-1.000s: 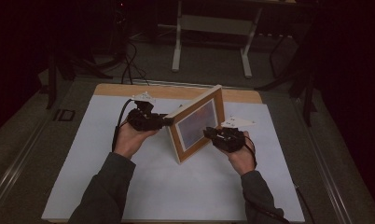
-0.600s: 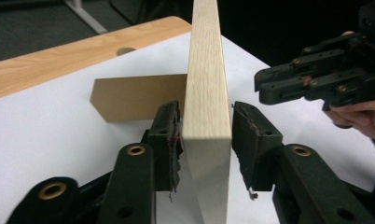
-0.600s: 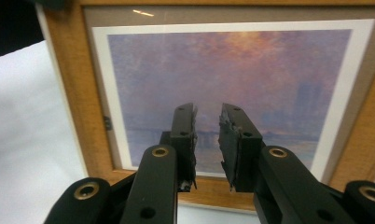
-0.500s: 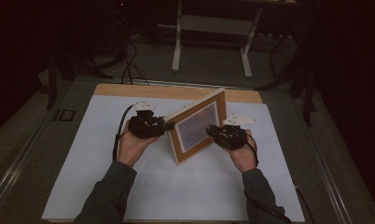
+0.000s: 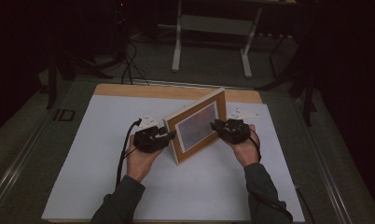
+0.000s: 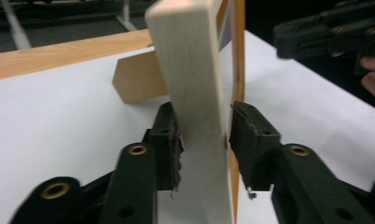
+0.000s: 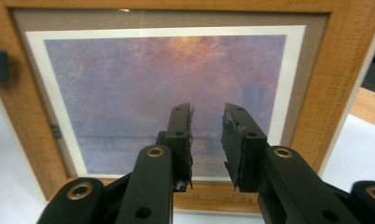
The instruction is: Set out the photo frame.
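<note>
The frame [image 5: 195, 125] stands upright near the middle of the counter [image 5: 83, 177], toward its far edge. The left tool [image 5: 169, 136] straddles the frame's side edge, its jaws just closing, a slight gap at one pad. The right tool [image 5: 214, 125] faces the picture, jaws narrow, just opening, nothing between.

A white table top [image 5: 83, 186] with a wooden far edge; behind it a metal stand [image 5: 212, 28].
</note>
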The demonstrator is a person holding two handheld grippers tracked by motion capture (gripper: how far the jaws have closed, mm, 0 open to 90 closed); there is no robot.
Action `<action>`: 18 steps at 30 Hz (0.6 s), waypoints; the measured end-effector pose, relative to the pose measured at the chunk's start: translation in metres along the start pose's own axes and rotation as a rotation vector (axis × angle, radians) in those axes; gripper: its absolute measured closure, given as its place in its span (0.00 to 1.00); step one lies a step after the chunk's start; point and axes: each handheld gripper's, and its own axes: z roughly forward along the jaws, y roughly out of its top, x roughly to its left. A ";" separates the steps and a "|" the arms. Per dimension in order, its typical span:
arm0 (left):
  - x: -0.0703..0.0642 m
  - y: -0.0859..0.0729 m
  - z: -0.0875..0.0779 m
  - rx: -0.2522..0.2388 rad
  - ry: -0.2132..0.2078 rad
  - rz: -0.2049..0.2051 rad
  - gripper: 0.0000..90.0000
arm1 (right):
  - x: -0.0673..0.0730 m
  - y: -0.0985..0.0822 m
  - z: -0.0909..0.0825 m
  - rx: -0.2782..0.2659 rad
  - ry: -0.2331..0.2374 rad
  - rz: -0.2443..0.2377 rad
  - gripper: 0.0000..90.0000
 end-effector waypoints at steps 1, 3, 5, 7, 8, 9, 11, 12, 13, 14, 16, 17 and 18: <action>0.002 0.000 0.000 -0.001 -0.014 -0.009 0.76 | -0.001 0.000 0.000 0.000 -0.006 0.002 0.78; 0.007 0.001 -0.001 0.005 -0.059 -0.038 0.78 | -0.003 0.000 0.000 0.000 -0.013 0.008 0.76; 0.010 0.001 -0.001 0.014 -0.083 -0.044 0.79 | -0.005 0.000 0.000 0.002 -0.021 0.008 0.74; 0.014 0.002 -0.002 0.024 -0.109 -0.050 0.79 | -0.008 0.000 0.000 0.003 -0.027 0.014 0.72; 0.016 0.003 -0.002 0.028 -0.120 -0.053 0.79 | -0.009 0.000 -0.001 0.004 -0.030 0.014 0.72; 0.018 0.003 -0.002 0.037 -0.139 -0.049 0.80 | -0.011 0.000 -0.001 0.003 -0.033 0.017 0.72; 0.023 0.005 -0.003 0.054 -0.168 -0.044 0.80 | -0.013 -0.001 -0.002 0.000 -0.035 0.021 0.71; 0.026 0.006 -0.004 0.061 -0.185 -0.044 0.80 | -0.014 -0.001 -0.003 0.000 -0.038 0.021 0.70; 0.029 0.006 -0.004 0.068 -0.199 -0.044 0.80 | -0.015 -0.001 -0.003 0.001 -0.043 0.026 0.70; 0.031 0.006 -0.005 0.072 -0.208 -0.042 0.80 | -0.017 -0.001 -0.004 0.000 -0.047 0.026 0.70; 0.036 0.007 -0.007 0.080 -0.229 -0.032 0.80 | -0.020 -0.001 -0.004 -0.002 -0.056 0.032 0.68; 0.037 0.007 -0.007 0.085 -0.235 -0.030 0.80 | -0.021 -0.001 -0.004 -0.001 -0.060 0.036 0.68; 0.037 0.007 -0.007 0.085 -0.235 -0.030 0.80 | -0.021 -0.001 -0.004 -0.001 -0.060 0.036 0.68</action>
